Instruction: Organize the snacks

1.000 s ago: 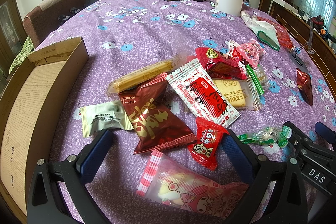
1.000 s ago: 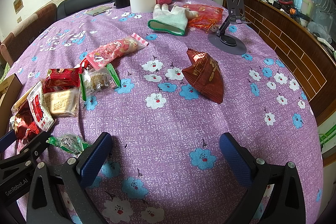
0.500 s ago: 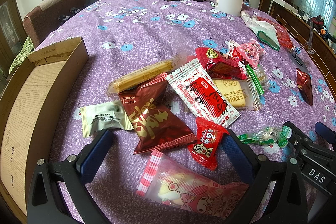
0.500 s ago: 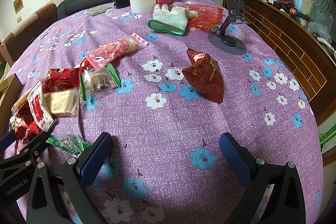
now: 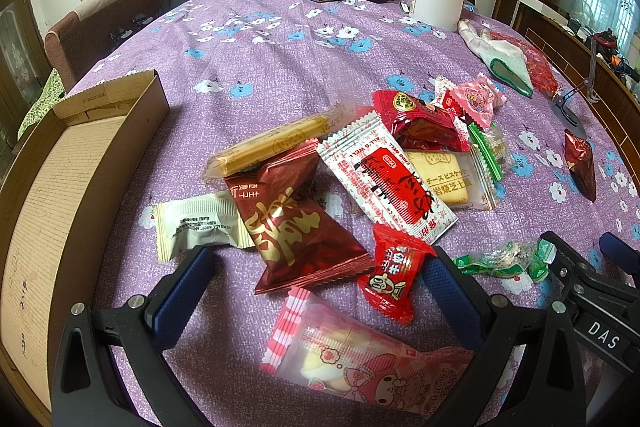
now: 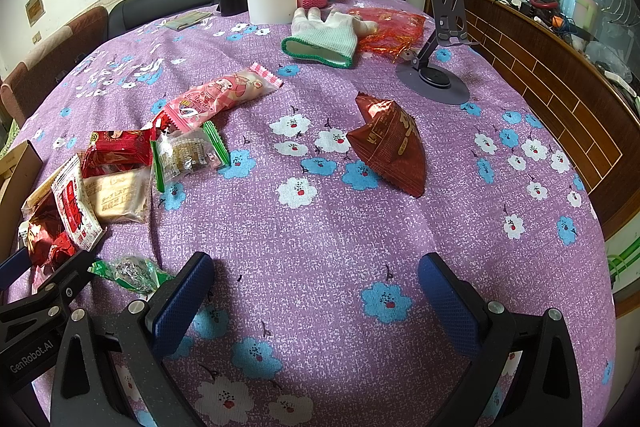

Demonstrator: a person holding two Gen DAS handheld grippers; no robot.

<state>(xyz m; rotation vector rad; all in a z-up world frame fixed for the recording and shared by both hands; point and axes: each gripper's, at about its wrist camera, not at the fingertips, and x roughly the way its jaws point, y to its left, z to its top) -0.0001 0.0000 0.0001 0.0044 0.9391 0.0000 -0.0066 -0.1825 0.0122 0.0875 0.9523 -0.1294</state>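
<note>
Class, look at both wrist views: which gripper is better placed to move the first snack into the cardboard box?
Left. The open left gripper frames the dark red packet, with the cardboard box beside it. The right gripper frames only bare tablecloth.

Right hand-held gripper (image 6: 316,291) gapes wide above bare purple surface (image 6: 340,227); dark-red pouch (image 6: 390,147) farther off; snack pile (image 6: 120,167) left.

Just ahead of the left gripper (image 5: 318,285), a white-and-red sachet (image 5: 386,183) is showing "ALL'S WELL" upside down, and the clear biscuit wrapper (image 5: 450,179) touching its far side is carrying Japanese print, チーズビスケット. To that gripper's right, the other gripper's black frame (image 5: 600,331) is reading "DAS". In the right wrist view, the black frame (image 6: 32,351) left of the right gripper (image 6: 316,287) is reading "GenRobot.AI".
</note>
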